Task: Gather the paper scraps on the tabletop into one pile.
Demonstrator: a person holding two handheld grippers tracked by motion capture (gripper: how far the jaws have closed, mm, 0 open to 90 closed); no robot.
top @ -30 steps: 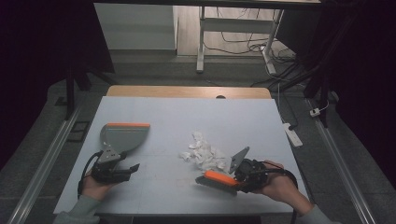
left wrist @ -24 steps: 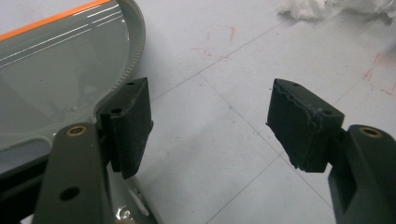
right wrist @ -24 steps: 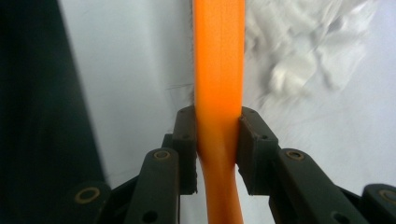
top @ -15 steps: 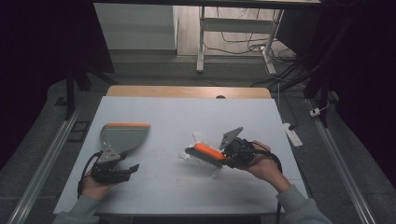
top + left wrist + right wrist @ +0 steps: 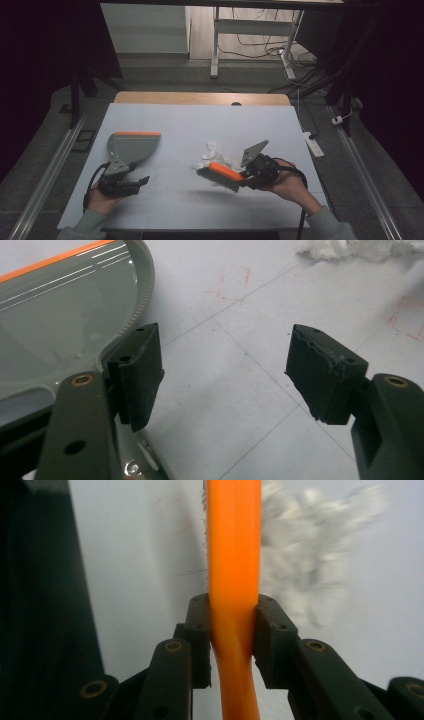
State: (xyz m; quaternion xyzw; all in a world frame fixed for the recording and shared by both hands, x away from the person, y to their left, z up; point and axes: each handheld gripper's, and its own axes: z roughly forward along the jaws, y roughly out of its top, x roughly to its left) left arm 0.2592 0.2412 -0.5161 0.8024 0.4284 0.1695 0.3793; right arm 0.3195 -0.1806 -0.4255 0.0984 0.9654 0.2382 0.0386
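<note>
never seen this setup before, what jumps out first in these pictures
The orange-backed brush stands out first, clamped in the right claw at the table's right front, its bristles beside a heap of crumpled white scraps. To the left lies a grey dustpan with an orange lip; the left claw stands open just beside the dustpan.

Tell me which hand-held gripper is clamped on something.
The right hand-held gripper: shut on the brush's orange handle. The left hand-held gripper stands open beside the dustpan.

Dim surroundings, lit tabletop; right close-up perhaps motion-blurred.
</note>
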